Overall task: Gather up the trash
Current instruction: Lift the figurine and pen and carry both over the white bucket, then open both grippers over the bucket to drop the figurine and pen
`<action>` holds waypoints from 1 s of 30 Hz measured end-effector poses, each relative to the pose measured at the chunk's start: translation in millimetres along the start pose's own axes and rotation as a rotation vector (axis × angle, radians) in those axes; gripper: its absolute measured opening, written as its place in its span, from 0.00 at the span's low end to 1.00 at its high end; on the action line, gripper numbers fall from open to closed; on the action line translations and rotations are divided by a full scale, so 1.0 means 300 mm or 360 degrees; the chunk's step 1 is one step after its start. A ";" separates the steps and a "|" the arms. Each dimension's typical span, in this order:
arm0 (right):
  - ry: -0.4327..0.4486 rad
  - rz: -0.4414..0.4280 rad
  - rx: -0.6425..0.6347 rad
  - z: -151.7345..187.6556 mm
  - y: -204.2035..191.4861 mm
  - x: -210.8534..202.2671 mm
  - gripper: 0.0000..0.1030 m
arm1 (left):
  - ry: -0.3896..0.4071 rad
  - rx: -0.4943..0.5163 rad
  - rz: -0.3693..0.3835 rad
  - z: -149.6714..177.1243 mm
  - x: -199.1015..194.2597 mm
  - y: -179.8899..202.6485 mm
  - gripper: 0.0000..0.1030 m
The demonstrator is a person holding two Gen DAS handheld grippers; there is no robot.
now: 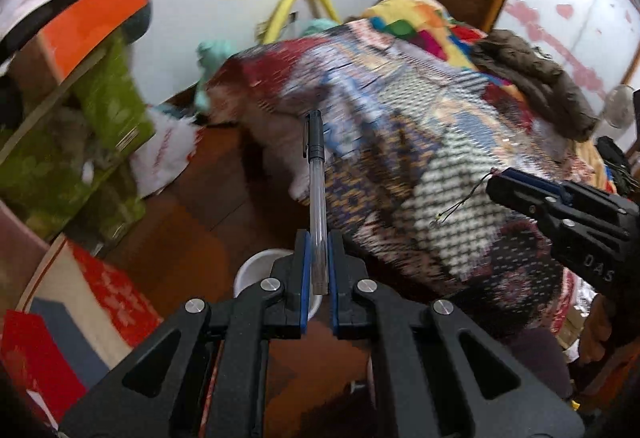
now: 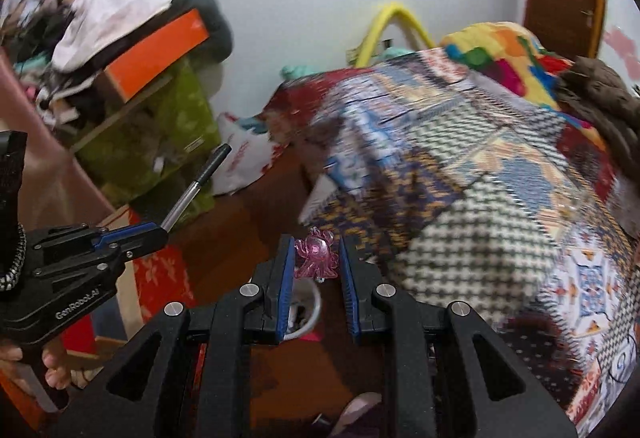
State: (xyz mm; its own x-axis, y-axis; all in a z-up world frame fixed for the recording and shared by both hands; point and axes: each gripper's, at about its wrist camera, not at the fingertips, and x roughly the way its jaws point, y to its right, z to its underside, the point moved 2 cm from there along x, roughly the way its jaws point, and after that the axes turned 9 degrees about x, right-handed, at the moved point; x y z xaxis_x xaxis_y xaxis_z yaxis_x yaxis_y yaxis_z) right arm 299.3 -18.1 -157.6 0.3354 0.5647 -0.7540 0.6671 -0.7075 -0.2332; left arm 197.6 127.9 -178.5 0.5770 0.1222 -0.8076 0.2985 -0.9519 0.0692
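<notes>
My left gripper (image 1: 318,242) is shut on a clear ballpoint pen (image 1: 316,174) with a black cap, which points up and away over the floor. It also shows at the left of the right wrist view (image 2: 158,232), with the pen (image 2: 196,184) sticking out. My right gripper (image 2: 316,250) is shut on a small pink translucent plastic trinket (image 2: 316,256). It shows at the right of the left wrist view (image 1: 496,186) over the bed. A white round bin (image 1: 256,270) stands on the floor below both grippers, and also appears in the right wrist view (image 2: 310,306).
A bed with a patchwork blanket (image 1: 420,142) fills the right side. Green boxes (image 1: 108,106) and an orange box (image 1: 96,22) are stacked at the left. A white plastic bag (image 1: 164,154) lies on the brown wooden floor (image 1: 208,198). Red boxes (image 1: 112,290) sit near left.
</notes>
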 end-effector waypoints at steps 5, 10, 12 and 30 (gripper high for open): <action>-0.0133 -0.0056 -0.0058 0.035 -0.105 0.117 0.20 | -0.0130 -0.0086 -0.0023 0.085 0.088 -0.115 0.06; -0.0265 -0.0062 -0.0093 0.070 -0.169 0.231 0.20 | -0.0293 -0.0134 -0.0011 0.170 0.212 -0.173 0.06; -0.0310 -0.0060 -0.0102 0.082 -0.187 0.272 0.20 | -0.0359 -0.0140 -0.0004 0.201 0.261 -0.188 0.06; -0.0743 -0.0052 0.0005 0.128 -0.165 0.612 0.21 | -0.0710 -0.0185 0.0122 0.235 0.589 -0.212 0.06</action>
State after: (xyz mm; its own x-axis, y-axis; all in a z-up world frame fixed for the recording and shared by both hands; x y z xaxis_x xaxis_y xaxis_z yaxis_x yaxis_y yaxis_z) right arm 302.3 104.5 -308.0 -0.0212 0.3357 -0.9417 0.6702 -0.6942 -0.2626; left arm 227.0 190.2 -366.7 0.2249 -0.1043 -0.9688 0.3657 -0.9125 0.1832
